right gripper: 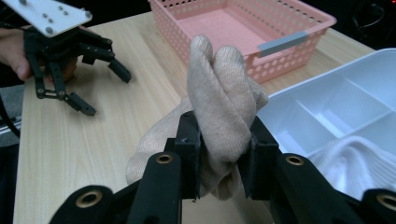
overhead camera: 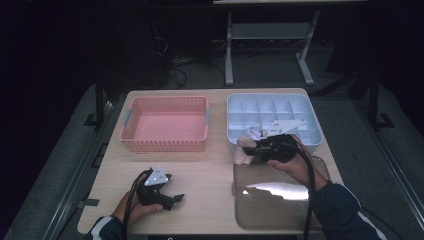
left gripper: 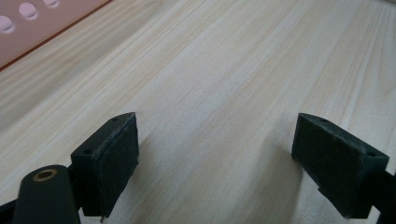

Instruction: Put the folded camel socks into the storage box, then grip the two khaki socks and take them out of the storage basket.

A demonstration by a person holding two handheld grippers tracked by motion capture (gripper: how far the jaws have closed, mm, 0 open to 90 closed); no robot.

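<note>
Beige knit sock (right gripper: 219, 112) bunched, clamped in right hand-held gripper (right gripper: 219, 163); left hand-held gripper (left gripper: 215, 158) released.

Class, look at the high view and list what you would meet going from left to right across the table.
Left gripper, open, resting on the table → pink basket → beige sock clamped in the right gripper → white divided tray.
</note>
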